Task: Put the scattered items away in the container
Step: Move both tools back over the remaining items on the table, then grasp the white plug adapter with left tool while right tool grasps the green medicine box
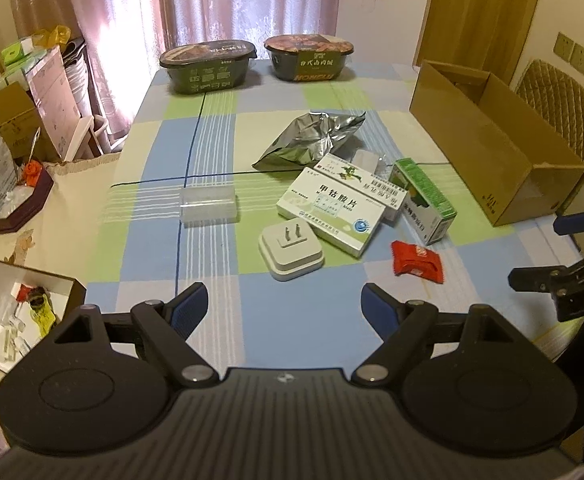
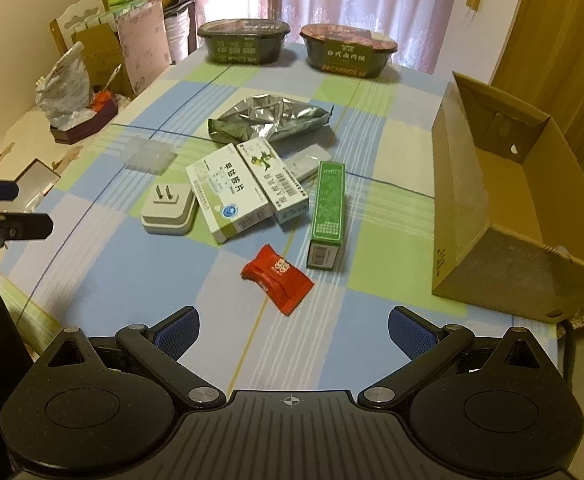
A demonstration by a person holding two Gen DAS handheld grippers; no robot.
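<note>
— Checked cloth [image 2: 372,280], blue, green and cream, covers the whole table. What's nearest?

— Both claws, low at the near edge. Left gripper [image 1: 283,308] gapes wide with nothing between its blue pads; right gripper [image 2: 294,332] is spread just as wide, holding nothing either.

— And past them?

— Red sachet [image 2: 277,278] with white writing too small to read, lying apart from the rest. Just behind it a green carton [image 2: 328,212] lies on its side, barcode end towards us. Left of that, a white plug adapter [image 2: 167,208], prongs up, touching a white medicine box [image 2: 227,196] printed "甲钴胺片".

— The second white box?

— Narrow box [image 2: 273,180], plant drawing and barcode; it lies beside the first, touching it. Its lettering is blurred. Something pale and flat pokes out behind it, mostly hidden.

— Further back?

— Clear plastic case [image 2: 149,156] to the left, crumpled silver foil bag [image 2: 267,120] in the middle. Open cardboard box [image 2: 504,216] stands well to the right; nothing visible inside it. At the far edge, two dark instant-meal bowls [image 2: 243,46]; the right one reads "HONGLU".
</note>
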